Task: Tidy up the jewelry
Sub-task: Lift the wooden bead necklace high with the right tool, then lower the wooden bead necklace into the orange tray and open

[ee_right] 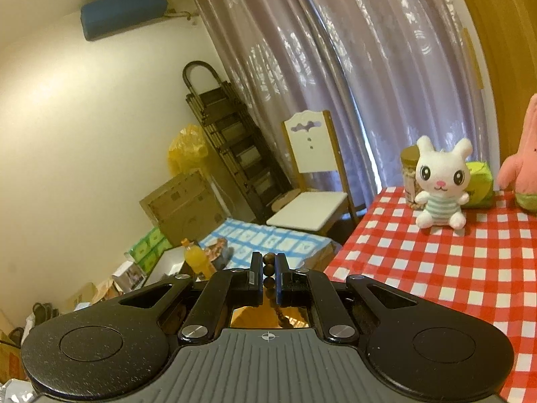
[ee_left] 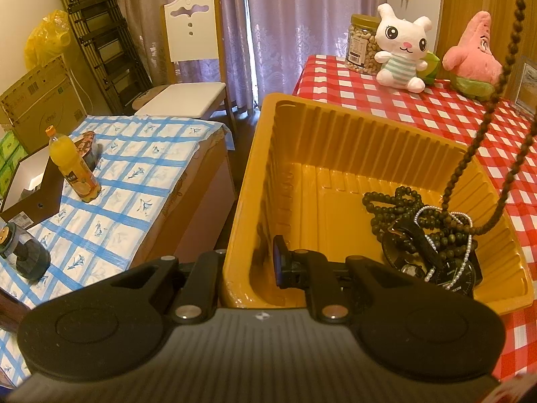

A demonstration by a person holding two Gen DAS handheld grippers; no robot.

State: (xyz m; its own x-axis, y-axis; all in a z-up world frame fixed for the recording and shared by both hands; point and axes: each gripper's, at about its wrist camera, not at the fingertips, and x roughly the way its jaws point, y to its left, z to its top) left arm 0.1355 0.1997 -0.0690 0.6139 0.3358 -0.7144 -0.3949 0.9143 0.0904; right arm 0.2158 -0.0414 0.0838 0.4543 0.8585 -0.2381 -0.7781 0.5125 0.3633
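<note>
The biggest risk was the yellow tray (ee_left: pixel 335 154) tipping or sliding on the checked bench (ee_left: pixel 453 114): the left tool (ee_left: pixel 250 265) was clamped on the tray's near wall, one pad inside and one outside, and a tug from above could have dragged it.

That tug would likely have come from the brown bead strand (ee_left: pixel 483 124), which hung taut from the right tool (ee_right: pixel 267 275), pinched together on a few beads. Its lower end ran into the pile in the tray's right corner and looked caught there, so lifting further could have hauled the other pieces out or snapped a string.

The tray held dark green beads (ee_left: pixel 396 201), a pearl strand (ee_left: pixel 465 258) and a black watch (ee_left: pixel 453 270), all heaped together; the rest of its floor was bare.
</note>
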